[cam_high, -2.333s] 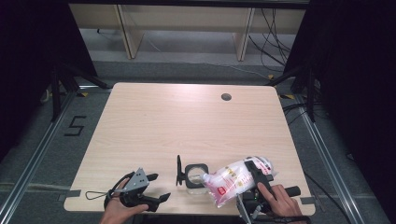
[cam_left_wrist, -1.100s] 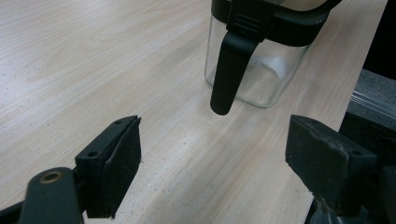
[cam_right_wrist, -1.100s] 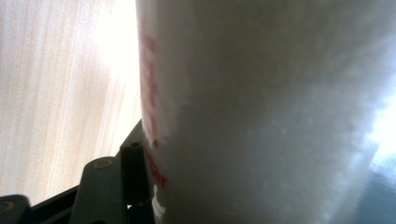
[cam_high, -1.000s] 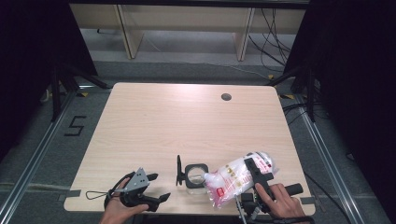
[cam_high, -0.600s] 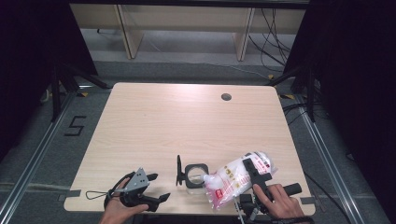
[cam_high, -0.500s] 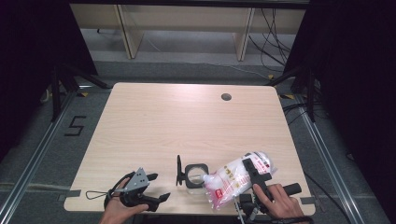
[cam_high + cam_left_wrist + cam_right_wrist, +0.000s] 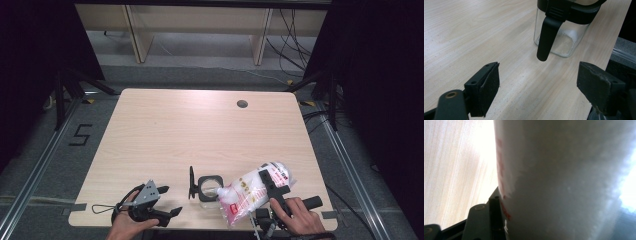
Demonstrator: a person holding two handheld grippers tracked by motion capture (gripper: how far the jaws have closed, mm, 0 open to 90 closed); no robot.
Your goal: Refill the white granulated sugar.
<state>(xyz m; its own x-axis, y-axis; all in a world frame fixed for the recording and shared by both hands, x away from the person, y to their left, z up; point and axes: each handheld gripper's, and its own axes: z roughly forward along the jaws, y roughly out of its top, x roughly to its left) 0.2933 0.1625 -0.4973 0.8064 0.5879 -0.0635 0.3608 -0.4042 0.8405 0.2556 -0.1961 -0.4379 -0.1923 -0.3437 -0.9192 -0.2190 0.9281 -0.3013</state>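
One bag point(image 7: 252, 192) between right tool point(image 7: 274, 183) jaws

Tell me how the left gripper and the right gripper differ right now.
The left gripper holds nothing, while the right gripper is clamped on the plastic bag of white grains. The left gripper's jaws stand wide apart facing the glass jar; the right gripper's press against the bag. The left rests low by the table edge; the right tilts the bag toward the jar. Both are hand-held.

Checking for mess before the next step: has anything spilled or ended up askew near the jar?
No spill is visible. The bag in the right gripper lies tilted, its corner at the open glass jar, which holds a little white powder. The jar lid stands upright, hinged open.
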